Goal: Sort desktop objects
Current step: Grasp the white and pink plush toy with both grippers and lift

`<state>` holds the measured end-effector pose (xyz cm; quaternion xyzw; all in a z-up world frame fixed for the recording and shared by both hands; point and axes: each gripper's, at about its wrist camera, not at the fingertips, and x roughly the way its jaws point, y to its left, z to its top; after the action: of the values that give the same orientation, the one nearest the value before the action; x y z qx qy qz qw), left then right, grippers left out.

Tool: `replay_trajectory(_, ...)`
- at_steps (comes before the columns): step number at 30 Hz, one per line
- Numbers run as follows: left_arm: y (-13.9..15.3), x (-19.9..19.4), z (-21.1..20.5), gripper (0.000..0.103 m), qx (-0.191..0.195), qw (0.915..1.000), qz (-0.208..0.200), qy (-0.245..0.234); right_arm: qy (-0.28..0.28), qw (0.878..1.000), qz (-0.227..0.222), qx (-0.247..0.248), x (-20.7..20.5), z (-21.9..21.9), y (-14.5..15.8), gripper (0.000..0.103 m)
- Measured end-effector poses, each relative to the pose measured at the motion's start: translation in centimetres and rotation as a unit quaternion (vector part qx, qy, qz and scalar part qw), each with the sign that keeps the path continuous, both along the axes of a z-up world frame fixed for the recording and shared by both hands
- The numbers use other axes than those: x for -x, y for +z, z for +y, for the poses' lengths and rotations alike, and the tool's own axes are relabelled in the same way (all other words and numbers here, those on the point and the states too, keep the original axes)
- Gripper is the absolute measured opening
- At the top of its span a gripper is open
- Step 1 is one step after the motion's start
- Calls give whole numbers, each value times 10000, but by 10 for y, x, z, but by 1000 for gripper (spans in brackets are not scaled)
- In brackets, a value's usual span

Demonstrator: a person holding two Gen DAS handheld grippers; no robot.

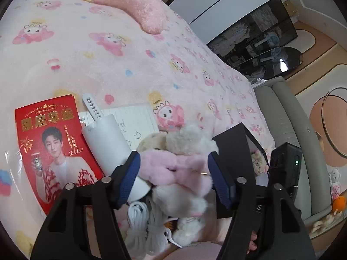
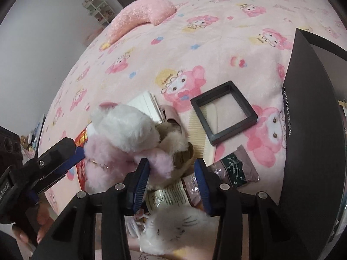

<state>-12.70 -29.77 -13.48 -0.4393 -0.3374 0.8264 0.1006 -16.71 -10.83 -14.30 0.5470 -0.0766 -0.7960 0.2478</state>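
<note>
My left gripper (image 1: 173, 169) is shut on a white and pink plush toy (image 1: 180, 162), its blue pads pressing the pink fur on both sides. The toy also shows in the right wrist view (image 2: 121, 134), with the left gripper (image 2: 65, 158) at its left side. My right gripper (image 2: 171, 173) is open, its jaws either side of a beige plush (image 2: 180, 151) and a small labelled packet (image 2: 171, 195), gripping nothing. A white plush with whiskers (image 2: 180, 231) lies below it.
A red flyer (image 1: 52, 147), white tube (image 1: 104, 143), lined notepad (image 1: 134, 119) and white cord bundle (image 1: 143, 223) lie on the pink blanket (image 1: 108, 54). A black square frame (image 2: 223, 112), comb (image 2: 199, 136), foil sachet (image 2: 234, 169) and tall black box (image 2: 312, 119) are to the right.
</note>
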Motion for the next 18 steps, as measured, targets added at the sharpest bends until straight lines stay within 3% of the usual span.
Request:
replay_trajectory(8, -3, -2, 23, 64, -417, 9988, -53, -260, 140, 9975, -420, 548, 15, -1, -15, 36)
replay_trajectory(11, 12, -15, 40, 62, -287, 9990, -7, -329, 208, 9966, -365, 707, 7, 4, -4, 28)
replay_trajectory(18, 70, -32, 87, 56, -173, 9970, 474, -590, 115, 9947, -19, 1024, -17, 43, 45, 27)
